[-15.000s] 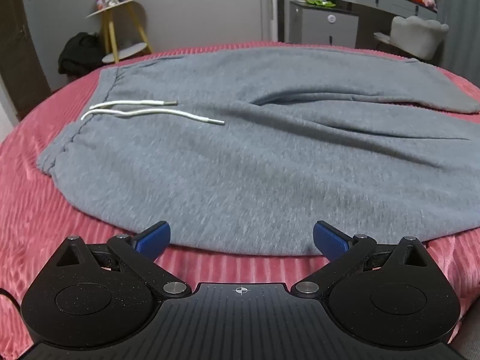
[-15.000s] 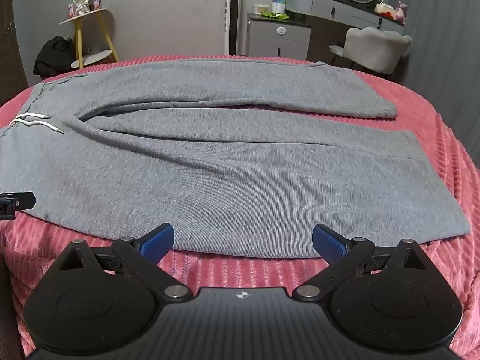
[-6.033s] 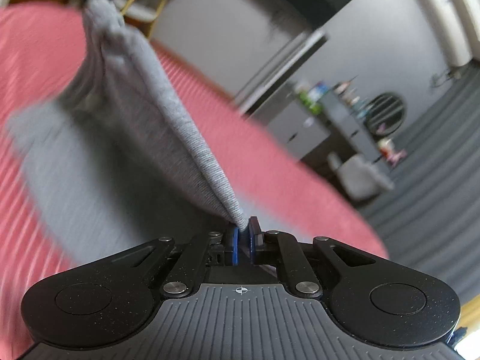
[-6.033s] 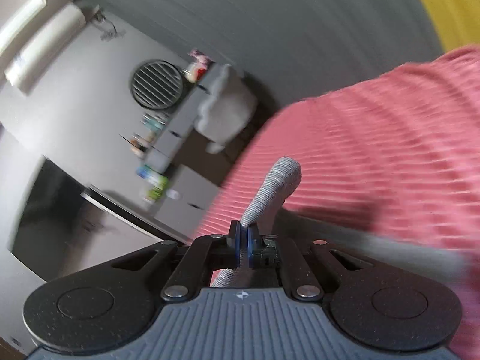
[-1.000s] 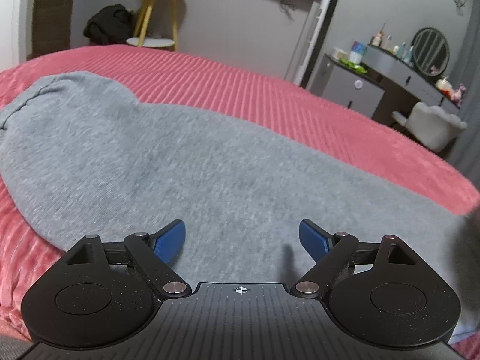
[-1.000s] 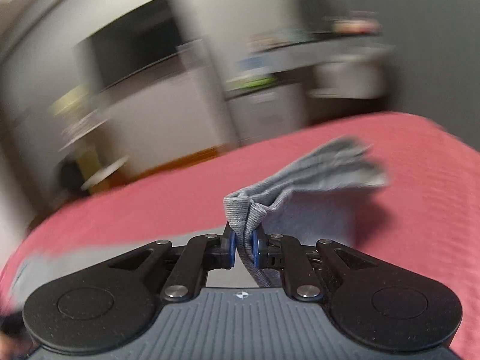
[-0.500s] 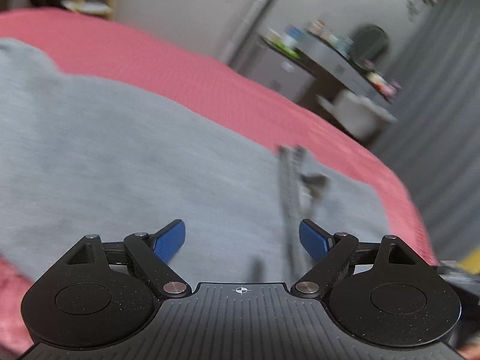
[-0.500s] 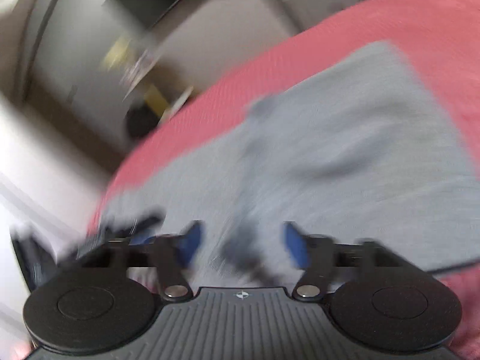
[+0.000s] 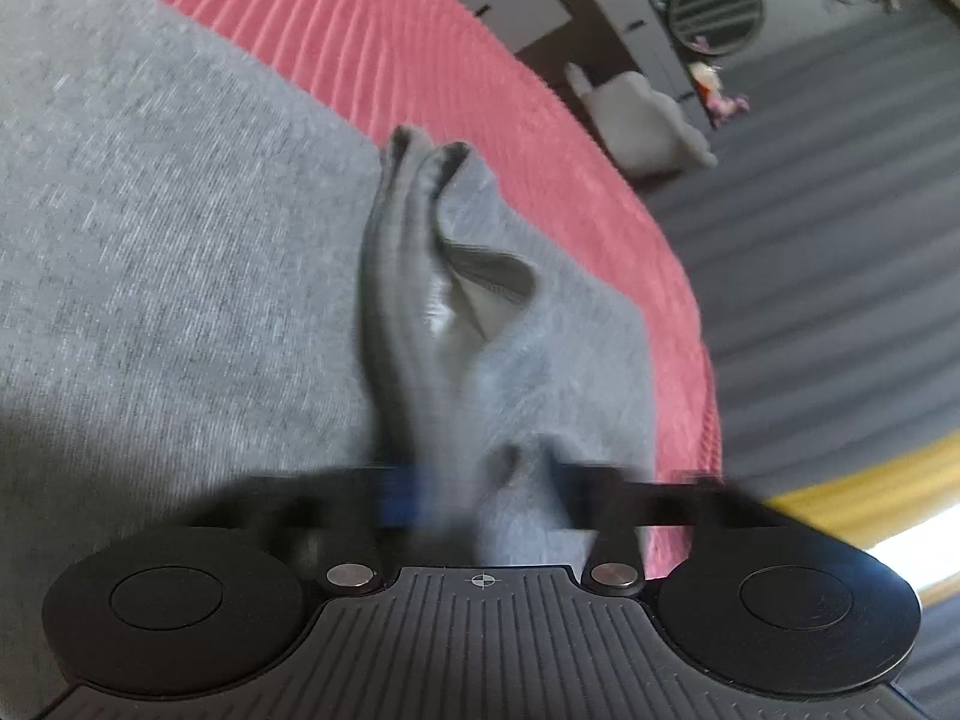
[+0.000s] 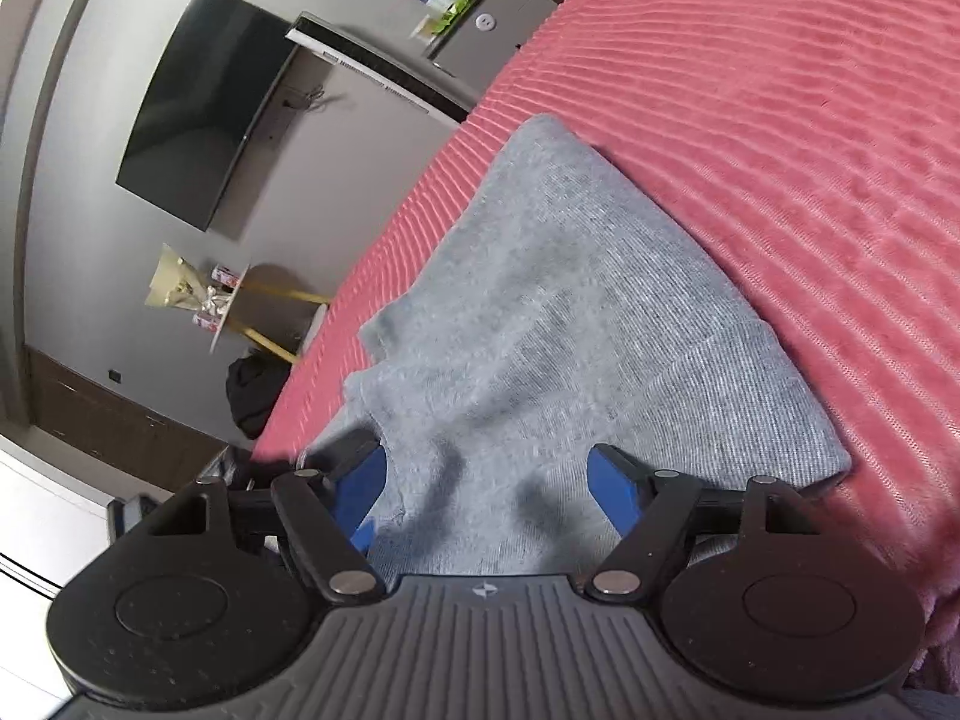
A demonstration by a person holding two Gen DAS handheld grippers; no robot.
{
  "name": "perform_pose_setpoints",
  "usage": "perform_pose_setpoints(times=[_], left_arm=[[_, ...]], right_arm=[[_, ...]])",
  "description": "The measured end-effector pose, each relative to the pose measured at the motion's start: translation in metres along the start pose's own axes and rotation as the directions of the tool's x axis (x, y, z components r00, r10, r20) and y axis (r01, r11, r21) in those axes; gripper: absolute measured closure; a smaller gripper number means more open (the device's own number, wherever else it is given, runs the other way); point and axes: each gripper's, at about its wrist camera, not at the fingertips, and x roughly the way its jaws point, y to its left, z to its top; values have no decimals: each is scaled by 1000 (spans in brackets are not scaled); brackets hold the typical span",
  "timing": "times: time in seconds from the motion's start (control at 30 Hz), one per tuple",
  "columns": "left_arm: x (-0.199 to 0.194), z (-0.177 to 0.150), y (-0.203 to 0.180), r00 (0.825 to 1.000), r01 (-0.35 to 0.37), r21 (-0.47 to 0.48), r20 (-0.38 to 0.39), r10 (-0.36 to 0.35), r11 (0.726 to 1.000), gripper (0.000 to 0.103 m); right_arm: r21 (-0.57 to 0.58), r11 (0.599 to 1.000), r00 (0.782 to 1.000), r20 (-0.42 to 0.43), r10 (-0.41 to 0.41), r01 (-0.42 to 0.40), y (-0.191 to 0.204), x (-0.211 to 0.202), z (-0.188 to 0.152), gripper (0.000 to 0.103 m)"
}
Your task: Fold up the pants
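Left wrist view: left gripper (image 9: 480, 498) blurred, jaws partly closed around bunched fold of grey pants (image 9: 180, 228); whether the grip is firm, cannot tell. Fold stands upright ahead. Pants spread on red ribbed bedspread (image 9: 492, 90). Chair (image 9: 642, 126), round mirror (image 9: 714, 12) far right.

Right wrist view: right gripper (image 10: 486, 480) jaws wide apart, holding nothing, above pants (image 10: 570, 312) on bedspread (image 10: 780, 90). TV (image 10: 204, 102), yellow-legged stand (image 10: 252, 312) far left.

Both views are taken close above the grey pants (image 9: 180, 252) (image 10: 570, 312) on the red bedspread (image 9: 456, 60) (image 10: 780, 120). The left view is tilted toward the curtain, the right toward the television (image 10: 204, 102).
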Motion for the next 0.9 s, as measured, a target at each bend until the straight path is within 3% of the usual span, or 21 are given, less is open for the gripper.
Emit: perform_pose_setpoints(times=[0.1,0.2,0.37,0.47,0.5,0.57,0.6,0.63,0.7,0.73,0.87,0.9], left_arm=[[-10,-4,1,1000,-11,20,23,11,1000,88],[-35,-5,6,999,23,57,37,-26,998,88],[-82,-3,16,994,-93,140,75,83,986,88],[-95,-6,26,972,-221,176,120,202,959,84],[-98,-6,30,970,-226,164,127,207,960,80],[-101,-4,35,964,-226,121,172,203,967,60],[-101,-1,35,962,-213,104,194,190,972,39],[-102,3,36,964,-181,77,210,161,981,25],[-101,14,39,972,-98,19,217,91,995,20],[-97,23,41,976,-62,3,208,60,998,18],[-68,48,42,990,-87,-8,114,87,996,21],[-65,50,40,987,-101,19,124,98,995,42]], right_arm=[[51,998,999,22,24,-26,-10,-6,0,27],[78,995,997,38,66,-69,-14,-9,0,24],[85,990,993,57,108,-112,-19,-13,0,20],[78,991,994,37,102,-105,-18,-9,1,20],[70,992,995,32,98,-100,-15,-7,2,20],[50,996,997,28,78,-79,-11,-2,3,19],[42,997,997,23,71,-72,-8,0,3,19],[38,997,997,19,70,-71,-7,1,3,19],[39,997,998,16,65,-65,-7,2,4,19],[43,997,998,16,67,-67,-8,2,4,18],[59,996,998,16,64,-65,-9,5,4,18],[55,997,998,16,62,-62,-9,6,4,18]])
